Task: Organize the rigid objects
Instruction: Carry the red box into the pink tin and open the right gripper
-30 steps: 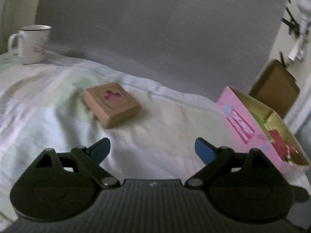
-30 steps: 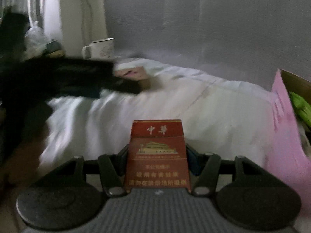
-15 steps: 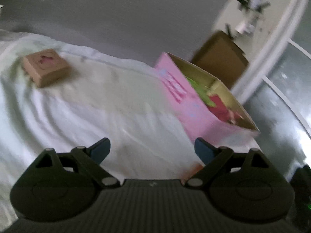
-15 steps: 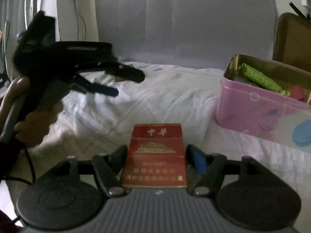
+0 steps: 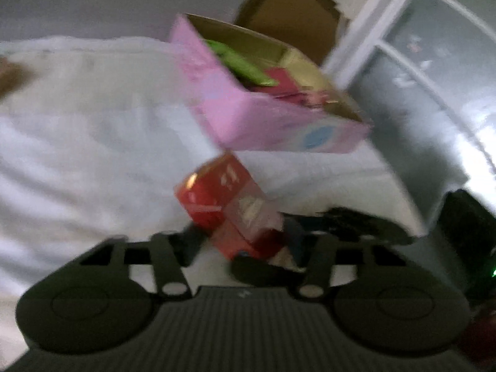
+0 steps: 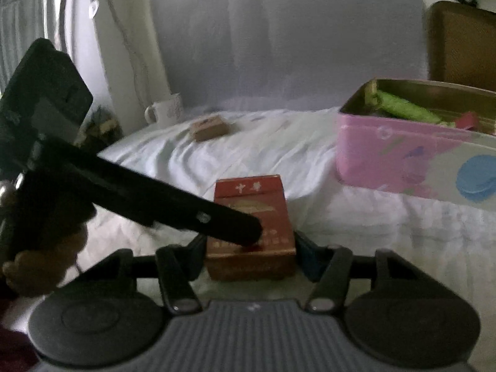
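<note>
The red cigarette pack (image 6: 250,226), a glossy rectangular carton, sits clamped in the right gripper (image 6: 251,248) jaws above the white bedsheet (image 6: 279,152). The left gripper (image 5: 245,241) reaches across its face; jaw state unclear through blur. Nearby: pink tin (image 6: 412,155), small brown box (image 6: 208,127), white mug (image 6: 164,112).

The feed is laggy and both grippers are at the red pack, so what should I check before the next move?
1. Right gripper holding the red pack: ok, its fingers press both sides.
2. Left gripper holding the pack: cannot tell. The pack sits between its fingers, but that view is blurred.
3. Pink box open: ok, no lid on it.
4. Room inside the box: cannot tell. A green packet and red items already lie there.
5. Way from pack to box: ok, only the sheet lies between.
</note>
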Motion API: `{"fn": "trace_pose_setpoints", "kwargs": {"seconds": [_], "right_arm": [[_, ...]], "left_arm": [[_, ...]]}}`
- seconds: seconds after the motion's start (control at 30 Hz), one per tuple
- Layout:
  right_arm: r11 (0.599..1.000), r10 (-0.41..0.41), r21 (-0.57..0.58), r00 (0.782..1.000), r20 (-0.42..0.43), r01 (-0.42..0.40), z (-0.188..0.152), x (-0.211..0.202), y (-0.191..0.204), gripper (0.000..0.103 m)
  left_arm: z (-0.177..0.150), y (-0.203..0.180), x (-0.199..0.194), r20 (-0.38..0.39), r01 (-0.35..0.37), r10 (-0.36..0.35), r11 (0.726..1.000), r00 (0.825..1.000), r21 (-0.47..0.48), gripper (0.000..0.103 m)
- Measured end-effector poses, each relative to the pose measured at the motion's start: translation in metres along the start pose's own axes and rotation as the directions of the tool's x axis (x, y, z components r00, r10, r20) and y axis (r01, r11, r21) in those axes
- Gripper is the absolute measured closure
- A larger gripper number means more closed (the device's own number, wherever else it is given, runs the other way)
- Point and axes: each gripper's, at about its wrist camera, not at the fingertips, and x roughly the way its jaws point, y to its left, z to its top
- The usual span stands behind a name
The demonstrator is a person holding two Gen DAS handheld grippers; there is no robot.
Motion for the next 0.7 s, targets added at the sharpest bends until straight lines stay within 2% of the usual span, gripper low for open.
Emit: {"fn": "trace_pose_setpoints", "kwargs": {"seconds": [0.1, 0.23, 0.3, 0.37, 0.43, 0.5, 0.53, 0.57, 0.6, 0.63, 0.7], "right_arm": [[0.999, 0.033, 0.023, 0.995, 0.093, -0.035, 0.012, -0.018, -0.007, 0.047], [0.993, -0.103, -0.033, 0.963, 0.248, 0.114, 0.040, -0.039, -0.020, 0.047], [0.986, -0.152, -0.017, 0.945, 0.288, 0.163, 0.054, -0.045, -0.034, 0.047], [0.978, -0.198, -0.003, 0.928, 0.315, 0.209, 0.067, -0.045, -0.053, 0.047], [0.970, -0.239, 0.028, 0.917, 0.318, 0.243, 0.077, -0.038, -0.075, 0.046], [0.958, -0.285, 0.067, 0.909, 0.304, 0.278, 0.085, -0.025, -0.099, 0.046], [0.950, -0.312, 0.076, 0.905, 0.290, 0.303, 0.089, -0.015, -0.110, 0.045], [0.942, -0.336, 0.089, 0.901, 0.275, 0.324, 0.091, -0.005, -0.121, 0.038], [0.930, -0.368, 0.114, 0.892, 0.263, 0.350, 0.092, 0.004, -0.131, 0.034], [0.919, -0.393, 0.150, 0.883, 0.255, 0.366, 0.090, 0.010, -0.141, 0.033], [0.918, -0.385, 0.206, 0.889, 0.248, 0.340, 0.084, 0.012, -0.152, 0.032]], "left_arm": [[0.028, -0.026, 0.000, 0.050, 0.024, -0.028, 0.996, 0.998, 0.087, 0.055], [0.071, -0.055, 0.013, 0.104, 0.044, -0.066, 0.979, 0.992, 0.200, 0.055], [0.092, -0.063, 0.030, 0.108, 0.058, -0.083, 0.974, 0.991, 0.217, 0.055], [0.110, -0.068, 0.052, 0.111, 0.038, -0.066, 0.972, 0.992, 0.232, 0.052], [0.124, -0.072, 0.072, 0.115, -0.008, -0.021, 0.970, 0.993, 0.244, 0.042], [0.133, -0.072, 0.093, 0.145, -0.113, 0.078, 0.961, 0.986, 0.251, 0.023], [0.138, -0.073, 0.104, 0.167, -0.182, 0.143, 0.951, 0.976, 0.248, 0.020], [0.141, -0.072, 0.113, 0.189, -0.267, 0.224, 0.932, 0.956, 0.245, 0.020], [0.143, -0.070, 0.116, 0.198, -0.315, 0.271, 0.917, 0.942, 0.245, 0.020], [0.142, -0.067, 0.115, 0.206, -0.330, 0.284, 0.913, 0.936, 0.241, 0.020], [0.139, -0.065, 0.109, 0.227, -0.319, 0.267, 0.917, 0.937, 0.240, 0.020]]}}
